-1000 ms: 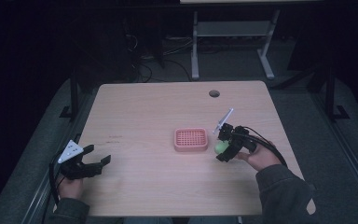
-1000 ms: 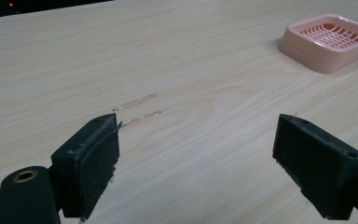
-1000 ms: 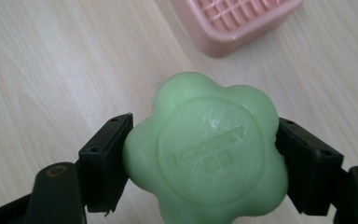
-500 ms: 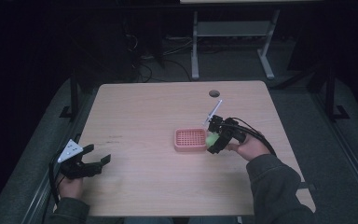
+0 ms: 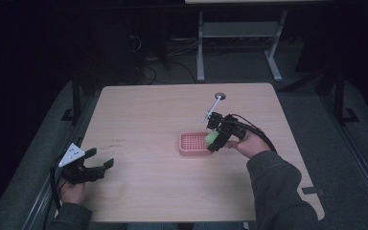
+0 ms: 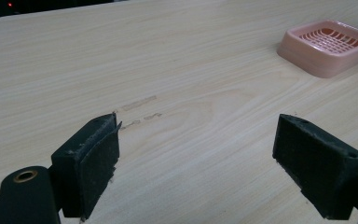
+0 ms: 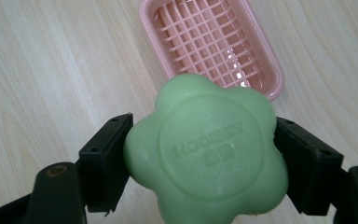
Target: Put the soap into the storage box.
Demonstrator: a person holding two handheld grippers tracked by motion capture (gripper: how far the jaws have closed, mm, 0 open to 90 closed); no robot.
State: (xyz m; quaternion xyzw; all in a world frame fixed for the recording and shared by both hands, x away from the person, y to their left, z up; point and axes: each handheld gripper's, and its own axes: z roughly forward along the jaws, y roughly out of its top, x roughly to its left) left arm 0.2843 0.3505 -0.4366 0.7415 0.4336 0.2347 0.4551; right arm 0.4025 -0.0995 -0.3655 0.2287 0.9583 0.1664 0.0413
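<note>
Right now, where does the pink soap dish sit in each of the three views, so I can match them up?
High view: the pink soap dish lies right of the table's centre, just left of the right gripper and its green soap.
Left gripper view: upper right corner, far beyond the open jaws.
Right gripper view: top centre, partly behind the soap clamped between the jaws.
Shared landmark: the wooden table.

Left gripper (image 5: 100, 166): black body, grey three-cornered plate, trailing black cable, square black padded fingers (image 6: 92, 163). Right gripper (image 5: 214, 138): black, looped cable, thin white rod at 11 o'clock. Both sleeves dark grey.
</note>
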